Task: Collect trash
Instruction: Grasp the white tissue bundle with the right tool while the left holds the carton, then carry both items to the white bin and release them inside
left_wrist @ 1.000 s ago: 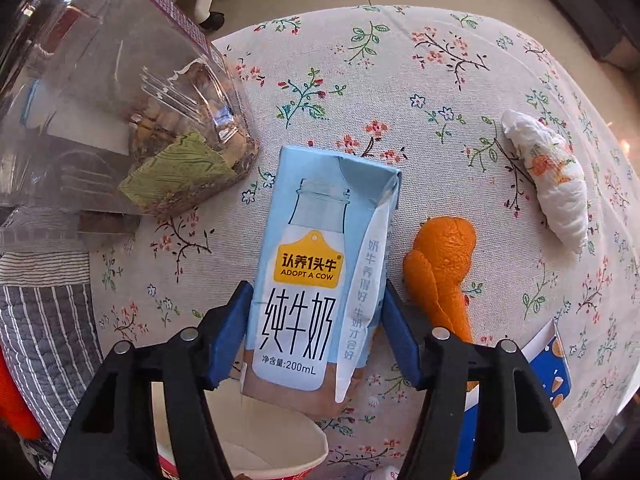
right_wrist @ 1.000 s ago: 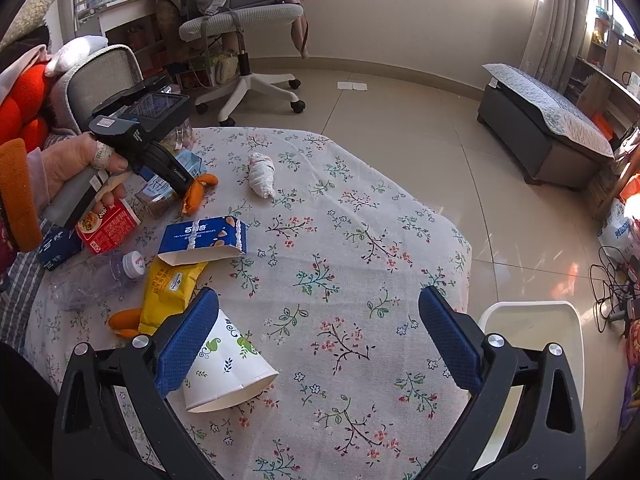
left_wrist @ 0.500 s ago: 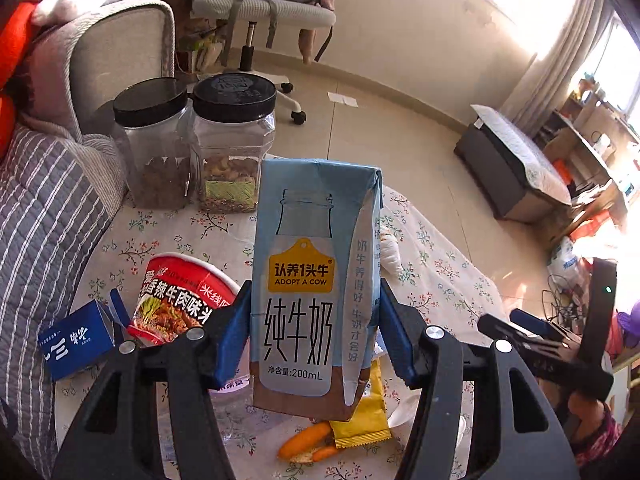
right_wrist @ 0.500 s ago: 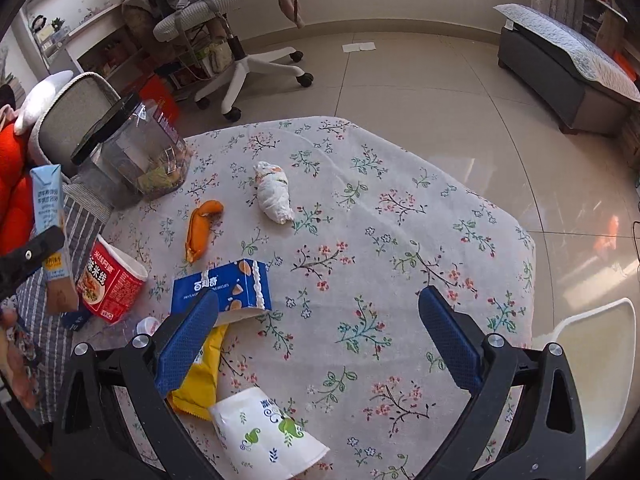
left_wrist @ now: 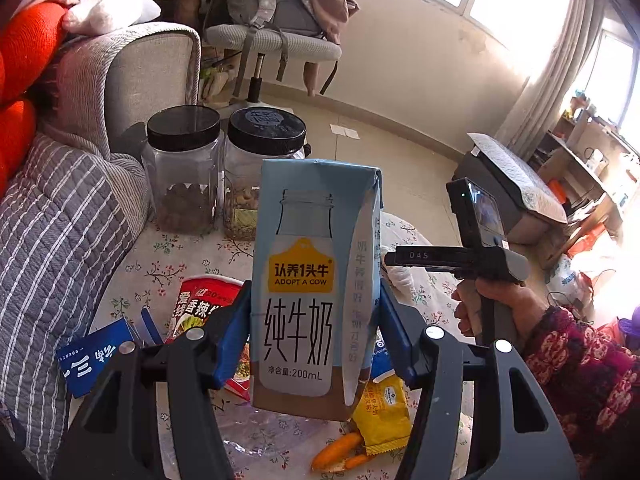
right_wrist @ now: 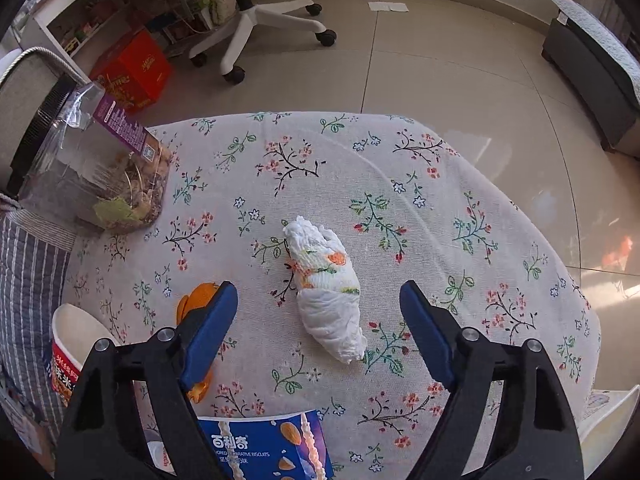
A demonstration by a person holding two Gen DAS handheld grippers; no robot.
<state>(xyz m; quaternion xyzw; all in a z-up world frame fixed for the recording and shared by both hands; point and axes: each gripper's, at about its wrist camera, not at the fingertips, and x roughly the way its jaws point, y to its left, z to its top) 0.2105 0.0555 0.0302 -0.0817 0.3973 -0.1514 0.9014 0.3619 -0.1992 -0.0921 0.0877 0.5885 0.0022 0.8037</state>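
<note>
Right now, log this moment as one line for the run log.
left gripper: shut on milk carton, lifted | right gripper: closing, pads astride crumpled tissue, not touching | tissue on tablecloth

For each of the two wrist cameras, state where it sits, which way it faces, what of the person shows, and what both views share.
Left wrist: sits on the left hand-held gripper, facing across the table toward the room; pads clamp a milk carton; the person's right hand and patterned sleeve show.
Right wrist: sits on the right hand-held gripper, facing steeply down at the floral tablecloth; jaws closing around a crumpled tissue, not yet touching; no body shows.
Shared: snack jar, red noodle cup.
</note>
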